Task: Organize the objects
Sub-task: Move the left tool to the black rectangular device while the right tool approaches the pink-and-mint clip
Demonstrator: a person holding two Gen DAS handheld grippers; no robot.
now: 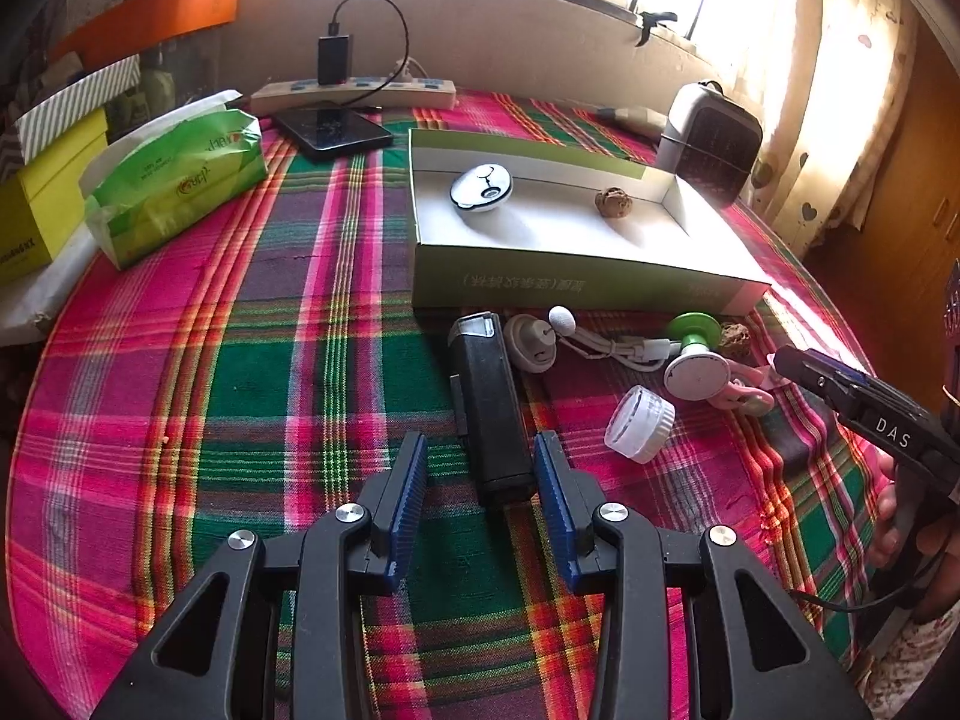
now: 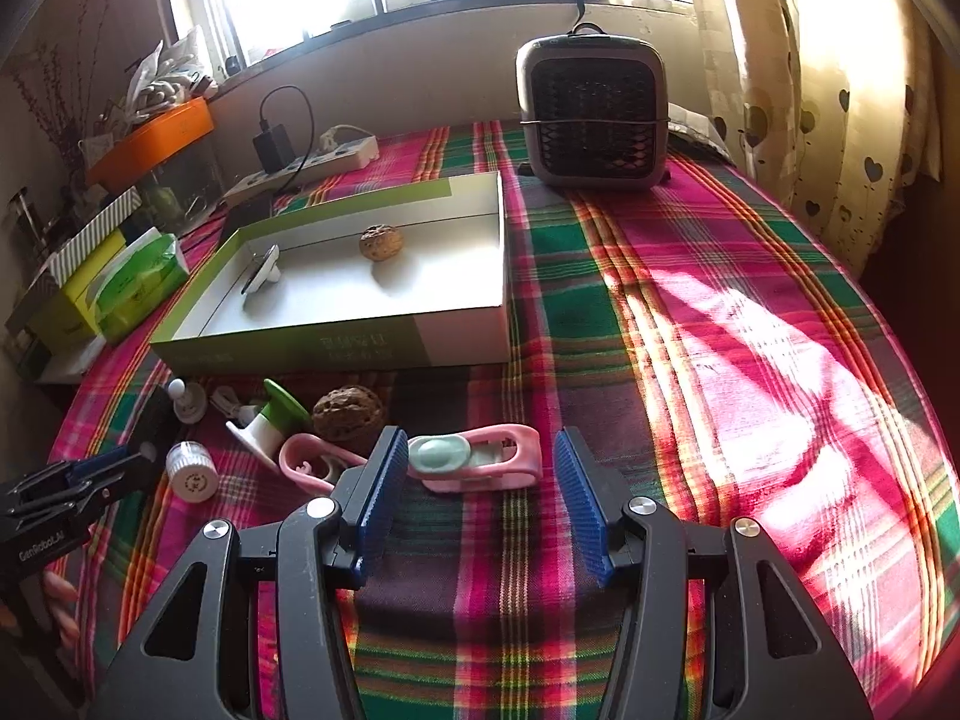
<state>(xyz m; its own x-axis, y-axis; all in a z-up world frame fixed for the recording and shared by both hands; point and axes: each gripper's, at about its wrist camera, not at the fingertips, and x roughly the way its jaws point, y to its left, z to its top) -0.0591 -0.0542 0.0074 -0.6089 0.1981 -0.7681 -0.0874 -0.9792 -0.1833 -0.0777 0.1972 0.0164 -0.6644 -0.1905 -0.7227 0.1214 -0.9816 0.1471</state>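
Note:
A shallow green-and-white box [image 1: 540, 288] [image 2: 336, 348] lies on the plaid cloth and holds a white round gadget [image 1: 482, 186] [image 2: 261, 273] and a walnut [image 1: 613, 202] [image 2: 380, 242]. In front of it lie a black rectangular device [image 1: 489, 396], a white cable [image 1: 606, 348], a green-and-white suction piece [image 1: 690, 354] [image 2: 270, 420], a small white jar [image 1: 639, 423] [image 2: 191, 471], a second walnut [image 2: 348, 413] and a pink clip [image 2: 480, 459]. My left gripper [image 1: 480, 468] is open, its blue pads either side of the black device's near end. My right gripper [image 2: 474, 480] is open around the pink clip.
A green tissue pack [image 1: 174, 186] and yellow boxes [image 1: 42, 210] stand at the left. A phone [image 1: 333, 129] and a power strip [image 1: 354, 93] lie at the back. A small grey heater [image 2: 594, 114] stands at the back right. Curtains hang on the right.

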